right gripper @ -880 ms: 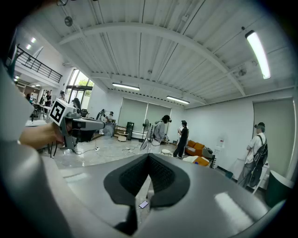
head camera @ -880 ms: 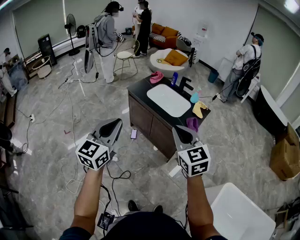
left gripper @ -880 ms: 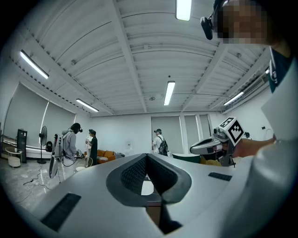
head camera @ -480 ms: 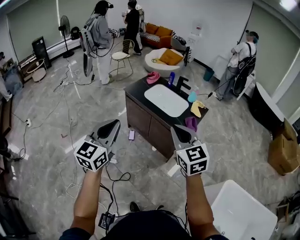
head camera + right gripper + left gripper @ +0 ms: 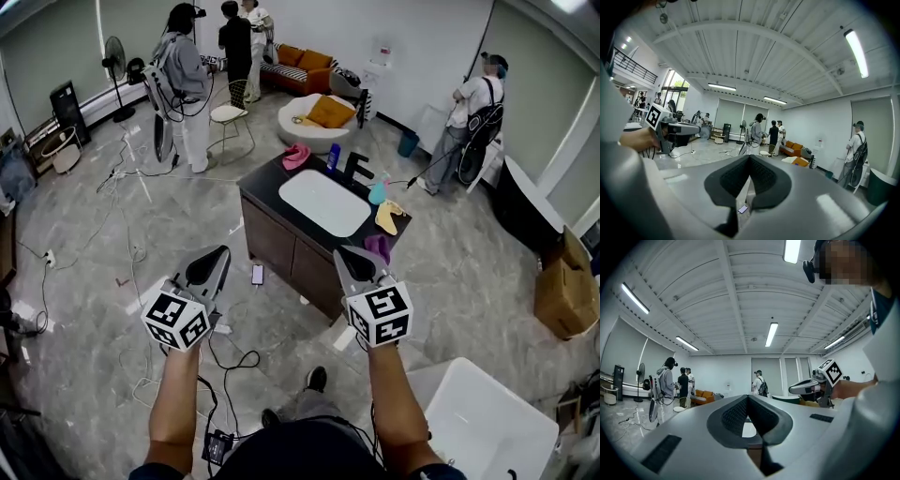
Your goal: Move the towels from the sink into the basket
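The grey marble floor point(image 5: 112, 234) spreads under both tools. Just ahead of them stands a dark wooden vanity cabinet point(image 5: 281, 246) with a white oval sink point(image 5: 323, 202). A white rectangular basket point(image 5: 487, 427) sits behind the right gripper point(image 5: 345, 255), off to its right. Both the right gripper and the left gripper point(image 5: 217, 255) are clenched on nothing. The towels lie on the countertop round the sink: a purple towel point(image 5: 379, 246) just beyond the right gripper's tip, then a yellow towel point(image 5: 386, 217) and a teal towel point(image 5: 377, 194), with a pink towel point(image 5: 296, 156) at the far corner. Black cables point(image 5: 234, 356) trail beneath the left gripper, and a small phone point(image 5: 256, 274) lies between it and the cabinet. Since the earlier frames the cabinet has slid leftward in the head view and a dark shoe point(image 5: 316, 378) has stepped forward
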